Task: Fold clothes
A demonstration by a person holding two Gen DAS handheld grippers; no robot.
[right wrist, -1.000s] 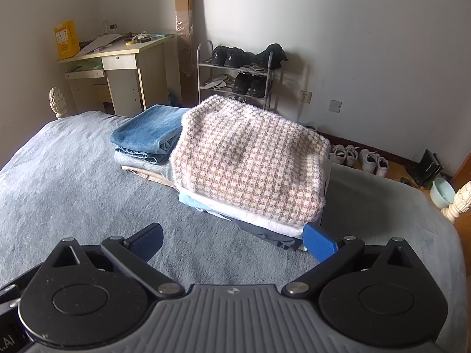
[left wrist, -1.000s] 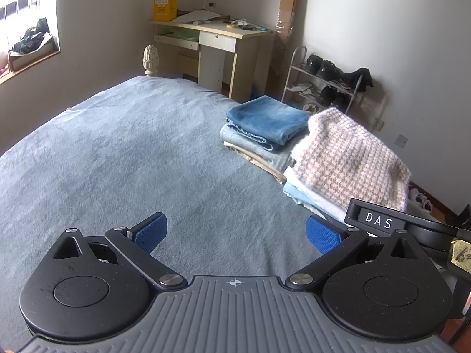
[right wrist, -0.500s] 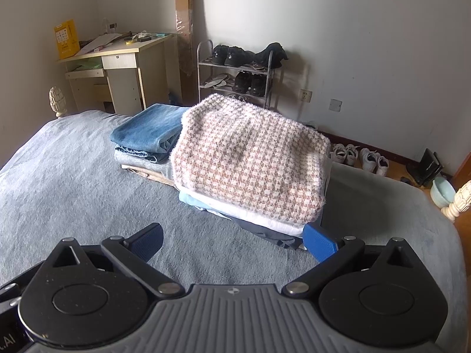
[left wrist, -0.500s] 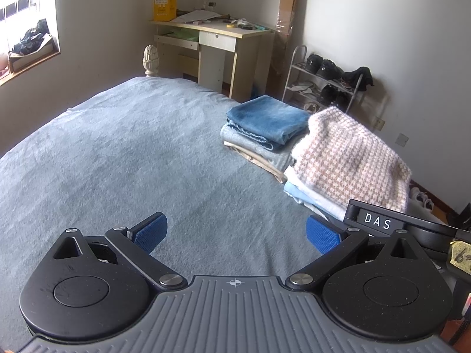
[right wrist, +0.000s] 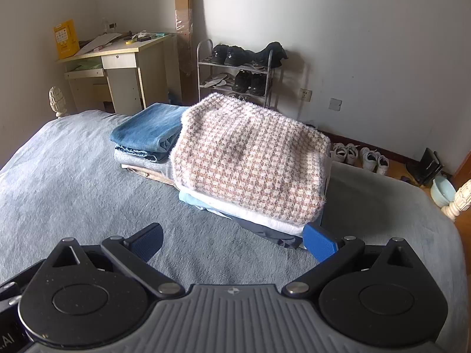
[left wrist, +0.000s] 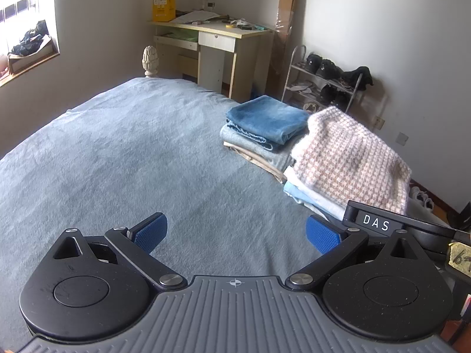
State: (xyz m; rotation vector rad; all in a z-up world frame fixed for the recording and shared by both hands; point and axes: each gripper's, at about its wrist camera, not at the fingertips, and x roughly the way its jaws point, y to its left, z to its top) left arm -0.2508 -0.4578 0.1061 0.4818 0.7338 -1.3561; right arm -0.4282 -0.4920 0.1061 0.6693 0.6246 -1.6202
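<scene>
Almost nothing has moved since the earlier frames: both views have only drifted slightly, and the clothes lie as before. The left tool (left wrist: 236, 232) hangs over bare bed (left wrist: 123, 158), its ribbed blue pads spread wide and gripping nothing. The right tool (right wrist: 232, 239) is likewise wide open and empty, just short of the nearer pile. That pile is topped by a fuzzy pink-and-white houndstooth knit (right wrist: 250, 161), folded square over smooth white, pale-blue and dark layers. Touching it behind, folded blue denim (right wrist: 147, 131) sits on grey and beige cloth. The bed cover is a napped grey-blue fleece.
</scene>
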